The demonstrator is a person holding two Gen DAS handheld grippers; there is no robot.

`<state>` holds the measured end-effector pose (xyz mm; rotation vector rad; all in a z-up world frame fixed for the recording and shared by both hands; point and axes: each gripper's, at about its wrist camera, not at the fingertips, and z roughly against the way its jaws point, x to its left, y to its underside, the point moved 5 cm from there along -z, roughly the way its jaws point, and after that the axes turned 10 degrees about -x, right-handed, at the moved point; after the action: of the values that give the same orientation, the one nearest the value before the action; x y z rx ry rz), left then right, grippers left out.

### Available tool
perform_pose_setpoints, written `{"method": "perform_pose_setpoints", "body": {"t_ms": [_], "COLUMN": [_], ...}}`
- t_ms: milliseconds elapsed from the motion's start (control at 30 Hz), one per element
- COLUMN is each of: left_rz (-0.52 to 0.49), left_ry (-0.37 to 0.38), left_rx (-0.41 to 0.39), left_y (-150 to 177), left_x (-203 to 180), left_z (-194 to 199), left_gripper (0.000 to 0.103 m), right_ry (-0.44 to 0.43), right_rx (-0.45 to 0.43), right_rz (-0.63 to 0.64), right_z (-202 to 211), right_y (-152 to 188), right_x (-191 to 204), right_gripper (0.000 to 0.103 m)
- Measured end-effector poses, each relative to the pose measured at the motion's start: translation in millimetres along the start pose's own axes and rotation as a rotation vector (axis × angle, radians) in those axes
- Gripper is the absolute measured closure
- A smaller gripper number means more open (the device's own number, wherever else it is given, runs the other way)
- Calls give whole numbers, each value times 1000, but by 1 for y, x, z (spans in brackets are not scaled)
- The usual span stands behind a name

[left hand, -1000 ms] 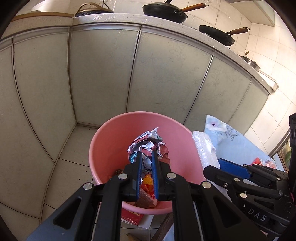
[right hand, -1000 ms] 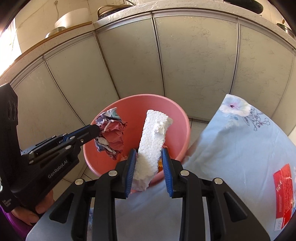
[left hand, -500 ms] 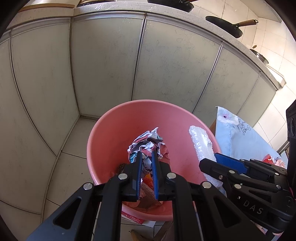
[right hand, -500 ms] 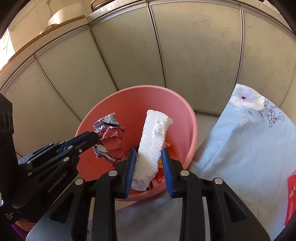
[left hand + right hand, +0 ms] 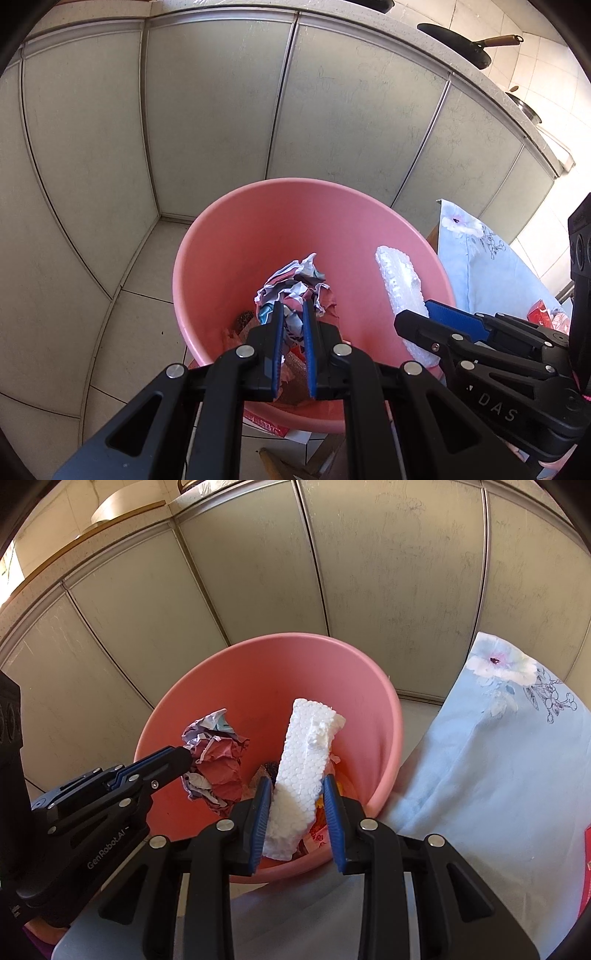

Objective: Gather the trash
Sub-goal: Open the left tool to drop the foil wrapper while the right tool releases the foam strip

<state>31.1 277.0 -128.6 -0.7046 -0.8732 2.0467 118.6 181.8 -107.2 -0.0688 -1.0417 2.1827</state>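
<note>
A pink plastic bucket (image 5: 229, 236) (image 5: 384, 716) stands on the tiled floor by grey cabinet doors. Over its mouth my left gripper (image 5: 293, 314) (image 5: 184, 757) is shut on a crumpled wad of printed paper (image 5: 295, 284) (image 5: 218, 760). Beside it my right gripper (image 5: 297, 788) (image 5: 424, 317) is shut on a white foam block (image 5: 306, 760) (image 5: 397, 284), which points down into the bucket. Scraps of wrapper lie at the bucket's bottom (image 5: 328, 834).
A table with a light blue flowered cloth (image 5: 491, 760) (image 5: 480, 266) stands right of the bucket, a red packet (image 5: 587, 864) on it. Cabinet fronts (image 5: 221, 110) close the back. Pans (image 5: 461, 44) sit on the counter above. A red carton (image 5: 266, 424) lies under the bucket.
Both grippers have sunk toward the bucket and tilted further down, so the bucket fills more of each view. The paper wad and the foam block stay gripped.
</note>
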Motion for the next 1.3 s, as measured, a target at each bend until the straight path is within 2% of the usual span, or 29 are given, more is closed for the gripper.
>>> {"method": "perform_pose_setpoints", "body": {"t_ms": [467, 667, 733, 767, 1300], "left_rz": [-5, 9, 10, 9, -23], "left_ry": [-6, -11, -11, -13, -42], "left_rx": [25, 39, 39, 41, 31], "left_y": [9, 10, 11, 12, 13], "left_x": [1, 2, 2, 2, -2], "left_z": [-1, -1, -1, -1, 0], "left_gripper": [93, 85, 77, 76, 75], "right_ry": [3, -1, 0, 0, -20], "right_rx": [4, 1, -1, -1, 8], "right_rz": [12, 18, 24, 27, 31], "right_z": [-7, -5, -4, -4, -7], "right_y": [0, 0, 2, 3, 2], "right_x": [5, 7, 8, 8, 12], "right_gripper": [73, 73, 73, 73, 72]}}
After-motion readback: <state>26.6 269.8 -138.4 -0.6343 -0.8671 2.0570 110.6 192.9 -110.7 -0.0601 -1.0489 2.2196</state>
